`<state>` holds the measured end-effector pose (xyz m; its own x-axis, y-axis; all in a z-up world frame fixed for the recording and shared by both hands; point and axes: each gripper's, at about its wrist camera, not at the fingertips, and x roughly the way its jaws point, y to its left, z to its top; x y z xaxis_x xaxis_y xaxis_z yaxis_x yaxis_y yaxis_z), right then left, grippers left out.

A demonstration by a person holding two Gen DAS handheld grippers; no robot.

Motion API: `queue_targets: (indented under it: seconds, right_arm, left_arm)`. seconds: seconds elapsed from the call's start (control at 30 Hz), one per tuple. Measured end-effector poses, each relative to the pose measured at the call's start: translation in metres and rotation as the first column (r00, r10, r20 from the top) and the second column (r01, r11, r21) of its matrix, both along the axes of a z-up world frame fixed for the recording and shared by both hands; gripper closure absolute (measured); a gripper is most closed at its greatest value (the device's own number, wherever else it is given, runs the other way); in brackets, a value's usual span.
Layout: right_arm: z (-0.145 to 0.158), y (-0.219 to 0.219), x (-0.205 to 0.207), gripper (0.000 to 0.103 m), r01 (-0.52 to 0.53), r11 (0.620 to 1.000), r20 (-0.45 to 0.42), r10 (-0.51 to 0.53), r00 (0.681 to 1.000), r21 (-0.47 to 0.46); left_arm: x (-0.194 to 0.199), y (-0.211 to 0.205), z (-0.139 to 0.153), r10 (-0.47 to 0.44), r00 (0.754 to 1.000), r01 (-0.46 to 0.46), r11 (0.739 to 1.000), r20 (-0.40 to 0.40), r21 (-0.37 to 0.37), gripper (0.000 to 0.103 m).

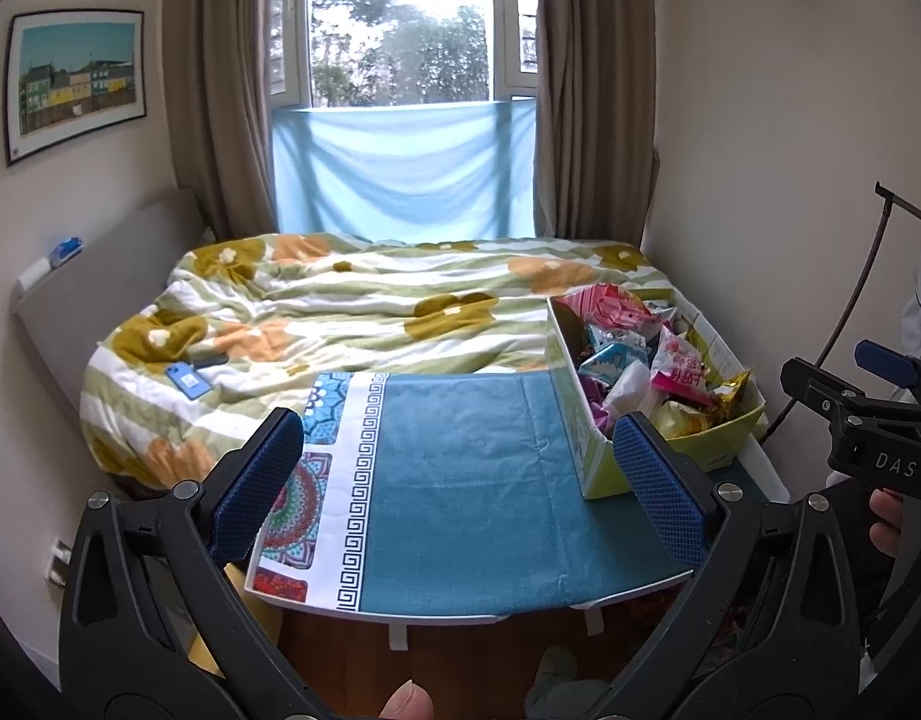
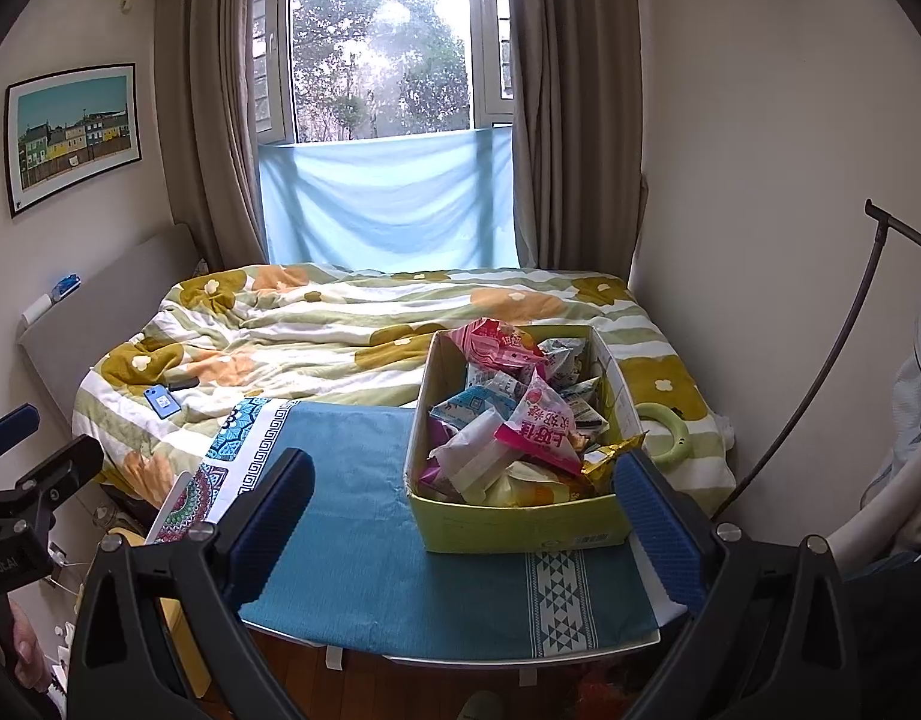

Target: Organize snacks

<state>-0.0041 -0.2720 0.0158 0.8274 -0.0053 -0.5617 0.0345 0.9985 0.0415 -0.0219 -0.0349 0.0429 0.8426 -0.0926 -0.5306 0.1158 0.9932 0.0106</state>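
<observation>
A yellow-green cardboard box (image 2: 520, 525) (image 1: 598, 468) heaped with snack packets stands on the right part of a small table under a blue cloth (image 1: 460, 498) (image 2: 352, 540). On top of the heap lies a pink packet (image 2: 541, 429) (image 1: 679, 369); light blue packets (image 2: 472, 402) and a gold wrapper (image 2: 610, 456) show beside it. My left gripper (image 1: 460, 486) hovers open over the bare cloth, left of the box, nothing between its fingers. My right gripper (image 2: 466, 522) is open too, short of the box's near wall, with nothing held.
Behind the table is a bed with a flowered quilt (image 1: 340, 312); a blue phone (image 2: 160, 402) and a green ring (image 2: 670, 429) lie on it. Walls close in left and right, with a curved dark stand (image 2: 820, 360) on the right. Wooden floor (image 1: 460, 666) shows below the table edge.
</observation>
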Motion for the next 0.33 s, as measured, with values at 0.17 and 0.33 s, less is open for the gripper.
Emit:
queue_targets:
  seconds: [0.17,0.33]
  right_arm:
    - [-0.0002,-0.0011,-0.0008,0.003,0.005,1.000,0.002,-0.005,1.000,0.000]
    - [-0.0001,-0.0031,-0.0022,0.003,0.007,1.000,0.004,-0.007,1.000,0.001]
  left_arm:
    - [-0.0004,0.0002,0.0023,-0.001,1.000,0.001,1.000,0.009,-0.007,0.001]
    - [-0.0020,-0.0005,0.0026,-0.001,1.000,0.001,1.000,0.024,-0.003,0.000]
